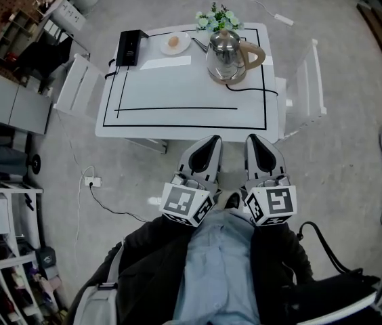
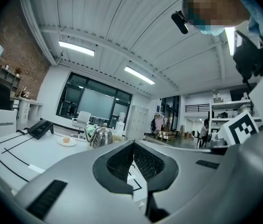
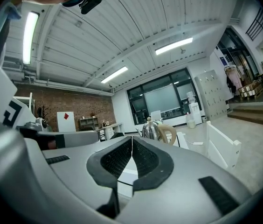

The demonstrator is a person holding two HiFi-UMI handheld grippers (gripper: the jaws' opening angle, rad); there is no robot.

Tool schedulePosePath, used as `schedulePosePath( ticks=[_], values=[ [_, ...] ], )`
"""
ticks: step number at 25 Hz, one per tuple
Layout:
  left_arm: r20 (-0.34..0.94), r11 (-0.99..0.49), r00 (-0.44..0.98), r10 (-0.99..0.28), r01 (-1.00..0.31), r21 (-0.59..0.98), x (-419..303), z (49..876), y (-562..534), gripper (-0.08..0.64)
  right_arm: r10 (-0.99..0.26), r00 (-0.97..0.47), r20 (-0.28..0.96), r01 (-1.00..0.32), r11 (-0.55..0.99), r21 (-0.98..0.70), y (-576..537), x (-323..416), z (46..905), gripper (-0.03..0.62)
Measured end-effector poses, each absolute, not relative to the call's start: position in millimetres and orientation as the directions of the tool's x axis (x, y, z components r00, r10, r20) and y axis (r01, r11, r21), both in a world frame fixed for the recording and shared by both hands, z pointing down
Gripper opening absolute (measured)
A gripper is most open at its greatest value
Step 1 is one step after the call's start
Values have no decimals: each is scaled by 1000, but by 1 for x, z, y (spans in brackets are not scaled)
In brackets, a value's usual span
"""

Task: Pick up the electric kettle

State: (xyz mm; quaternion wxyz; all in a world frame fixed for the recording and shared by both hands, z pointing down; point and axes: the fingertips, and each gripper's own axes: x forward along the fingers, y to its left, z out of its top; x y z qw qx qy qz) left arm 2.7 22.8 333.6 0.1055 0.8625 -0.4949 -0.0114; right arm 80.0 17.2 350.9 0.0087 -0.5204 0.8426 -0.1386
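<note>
Kettle point(image 1: 226, 55): upright, far right corner of the surface point(image 1: 177, 87), untouched.
Left claw point(image 1: 211, 141): clenched, empty, short of the near edge.
Right claw point(image 1: 255, 139): likewise.
Progress: reach, grasp and lift all remain.

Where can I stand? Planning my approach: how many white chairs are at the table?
2. One white chair at the table's left side in the head view, another at its right side. Others may be hidden beneath the table.
</note>
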Motion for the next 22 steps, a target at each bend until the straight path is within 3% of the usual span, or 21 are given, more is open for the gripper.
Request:
schedulePosePath(
  ticks=[12,22],
  values=[
    [169,-458,518,-839,-838,296,-29,381,-74,8,-875,-420,240,-897,360,-257,-72,53,391,18],
    [106,-509,559,-822,-806,303,-53,362,-162,8,-920,-334,205,-934,294,-205,-151,42,370,18]
  ],
)
